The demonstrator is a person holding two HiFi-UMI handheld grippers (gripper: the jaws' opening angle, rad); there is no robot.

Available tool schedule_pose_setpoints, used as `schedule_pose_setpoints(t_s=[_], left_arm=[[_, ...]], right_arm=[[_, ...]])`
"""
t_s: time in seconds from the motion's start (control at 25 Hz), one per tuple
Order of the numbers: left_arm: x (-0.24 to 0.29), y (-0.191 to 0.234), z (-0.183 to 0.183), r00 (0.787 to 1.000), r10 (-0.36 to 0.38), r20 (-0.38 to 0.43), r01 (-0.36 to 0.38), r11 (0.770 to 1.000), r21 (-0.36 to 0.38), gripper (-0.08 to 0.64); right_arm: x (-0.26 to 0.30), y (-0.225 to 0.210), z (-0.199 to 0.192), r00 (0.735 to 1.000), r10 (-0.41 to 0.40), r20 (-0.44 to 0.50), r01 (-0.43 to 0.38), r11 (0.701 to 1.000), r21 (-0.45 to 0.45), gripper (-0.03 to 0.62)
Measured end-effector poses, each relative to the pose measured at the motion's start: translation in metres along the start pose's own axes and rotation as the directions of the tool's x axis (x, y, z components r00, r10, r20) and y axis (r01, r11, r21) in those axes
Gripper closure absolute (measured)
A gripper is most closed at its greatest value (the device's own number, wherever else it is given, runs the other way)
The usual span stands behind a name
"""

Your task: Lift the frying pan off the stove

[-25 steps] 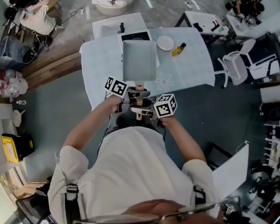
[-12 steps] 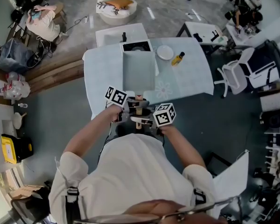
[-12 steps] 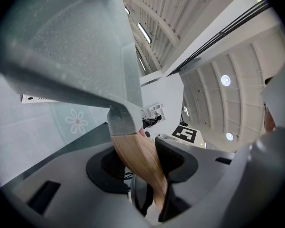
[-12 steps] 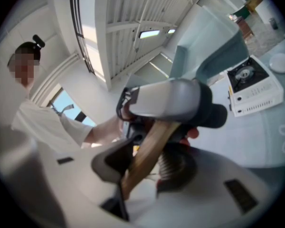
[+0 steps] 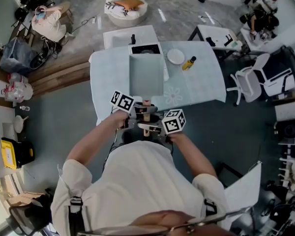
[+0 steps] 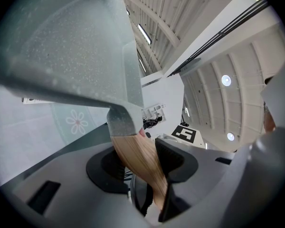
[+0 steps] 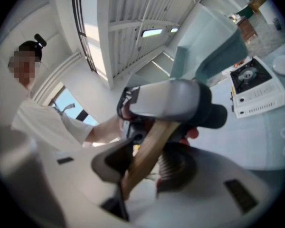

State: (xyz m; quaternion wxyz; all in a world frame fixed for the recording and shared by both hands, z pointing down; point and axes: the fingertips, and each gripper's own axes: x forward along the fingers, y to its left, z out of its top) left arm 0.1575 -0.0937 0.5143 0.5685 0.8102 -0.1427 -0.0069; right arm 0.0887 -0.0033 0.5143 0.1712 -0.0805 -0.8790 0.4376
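A square grey-green frying pan (image 5: pixel 146 75) with a wooden handle (image 5: pixel 146 104) hangs in the air above the table, nearer to me than the stove (image 5: pixel 144 48). Both grippers hold the handle. My left gripper (image 5: pixel 140 109) is shut on it close to the pan; in the left gripper view the handle (image 6: pixel 138 156) runs between its pads up to the pan (image 6: pixel 71 42). My right gripper (image 5: pixel 148 127) is shut on the handle's end (image 7: pixel 147 156). The right gripper view shows the white stove (image 7: pixel 254 87) with a bare burner.
The pale blue table (image 5: pixel 199 85) carries a white plate (image 5: pixel 176 56) and a yellow bottle (image 5: pixel 189 63) right of the stove. A white office chair (image 5: pixel 250 80) stands right of the table. More desks and a seated person are farther off.
The pan stays held in both grippers at about the same height. Only the head view has shifted slightly.
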Motion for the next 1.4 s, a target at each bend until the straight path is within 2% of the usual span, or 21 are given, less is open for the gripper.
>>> schedule_pose_setpoints(t_s=[1.4], left_arm=[[0.0003, -0.0013, 0.0016, 1.000, 0.004, 0.000, -0.004, 1.000, 0.005, 0.362]], right_arm=[[-0.0004, 0.0017, 0.0024, 1.000, 0.023, 0.010, -0.023, 1.000, 0.004, 0.426]])
